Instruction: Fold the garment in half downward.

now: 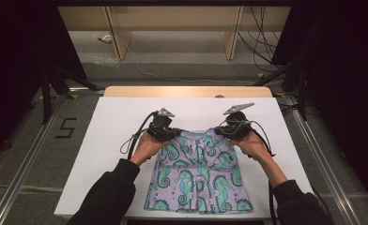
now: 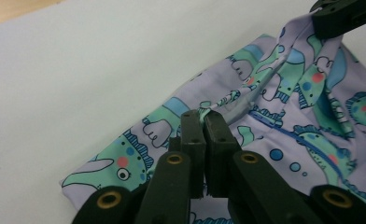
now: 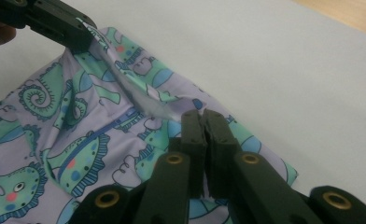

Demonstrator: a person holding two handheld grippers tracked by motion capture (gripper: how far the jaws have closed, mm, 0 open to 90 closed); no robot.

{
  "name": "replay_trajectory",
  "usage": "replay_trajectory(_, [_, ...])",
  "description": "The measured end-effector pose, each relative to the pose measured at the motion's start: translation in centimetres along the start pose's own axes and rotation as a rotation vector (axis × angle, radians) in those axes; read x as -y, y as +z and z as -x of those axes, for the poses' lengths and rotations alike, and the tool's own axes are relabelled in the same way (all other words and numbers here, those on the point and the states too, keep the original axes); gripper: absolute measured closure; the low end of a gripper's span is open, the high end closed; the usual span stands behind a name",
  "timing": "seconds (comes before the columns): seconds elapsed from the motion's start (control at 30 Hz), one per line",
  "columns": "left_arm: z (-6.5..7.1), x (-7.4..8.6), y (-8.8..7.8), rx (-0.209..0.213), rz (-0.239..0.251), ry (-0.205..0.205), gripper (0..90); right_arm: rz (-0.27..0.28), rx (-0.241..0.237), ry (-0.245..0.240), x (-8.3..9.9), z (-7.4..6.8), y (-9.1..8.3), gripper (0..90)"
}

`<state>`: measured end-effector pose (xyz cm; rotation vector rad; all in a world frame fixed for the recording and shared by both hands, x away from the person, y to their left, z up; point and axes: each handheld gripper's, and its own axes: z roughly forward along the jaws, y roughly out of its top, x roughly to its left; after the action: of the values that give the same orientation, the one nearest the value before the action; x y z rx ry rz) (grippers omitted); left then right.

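The shorts (image 1: 198,173), light, limp and stretchy, lie on the desk (image 1: 107,140) under both hands, each tool, left (image 2: 203,122) and right (image 3: 202,120), clenched on a waistband corner, the best place to hold.

One pair of seahorse-print shorts (image 1: 198,176), two tools, left (image 1: 165,132) and right (image 1: 230,130), one white table (image 1: 121,122).

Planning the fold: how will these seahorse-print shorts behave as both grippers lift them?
The shorts probably hang limp: the edge sags between the left gripper and the right gripper. Likely light, since small pinches raise it. Thin fabric might slip.
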<state>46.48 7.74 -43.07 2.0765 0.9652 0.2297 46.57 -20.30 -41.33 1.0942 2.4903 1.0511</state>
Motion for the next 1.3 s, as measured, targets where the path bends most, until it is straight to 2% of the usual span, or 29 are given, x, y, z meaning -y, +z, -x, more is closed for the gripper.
replay_trajectory(0.13, [0.8, -0.2, -1.3, 0.017, 0.033, 0.018, 87.3, 0.024, 0.004, -0.019, 0.0, -0.8, -1.0, 88.3])
replay_trajectory(0.2, [1.2, -0.2, -1.9, 0.036, 0.049, 0.014, 87.3, 0.036, 0.003, -0.026, 0.0, -1.2, -1.7, 88.3])
replay_trajectory(0.37, [2.6, 0.1, -3.5, 0.050, 0.077, 0.045, 87.3, 0.072, 0.014, -0.051, 0.6, -2.4, -3.4, 88.3])
replay_trajectory(0.53, [4.1, 1.4, -5.4, 0.064, 0.108, 0.075, 87.3, 0.106, 0.023, -0.080, 1.8, -3.9, -5.4, 88.3])
replay_trajectory(0.63, [4.7, 2.5, -6.3, 0.106, 0.135, 0.078, 87.3, 0.124, 0.026, -0.089, 2.8, -4.9, -6.4, 88.3])
replay_trajectory(0.83, [5.8, 4.2, -7.3, 0.133, 0.138, 0.090, 87.2, 0.132, 0.025, -0.113, 4.3, -7.0, -7.4, 88.3])
replay_trajectory(0.97, [6.6, 5.3, -7.9, 0.141, 0.143, 0.116, 87.1, 0.130, 0.056, -0.150, 5.3, -8.6, -8.0, 88.3])
replay_trajectory(1.17, [7.4, 7.8, -8.5, 0.142, 0.138, 0.119, 87.0, 0.130, 0.041, -0.143, 7.2, -10.0, -8.7, 88.2])
replay_trajectory(1.3, [7.9, 9.0, -8.6, 0.152, 0.109, 0.126, 87.1, 0.113, 0.025, -0.139, 8.2, -10.7, -8.8, 88.2])
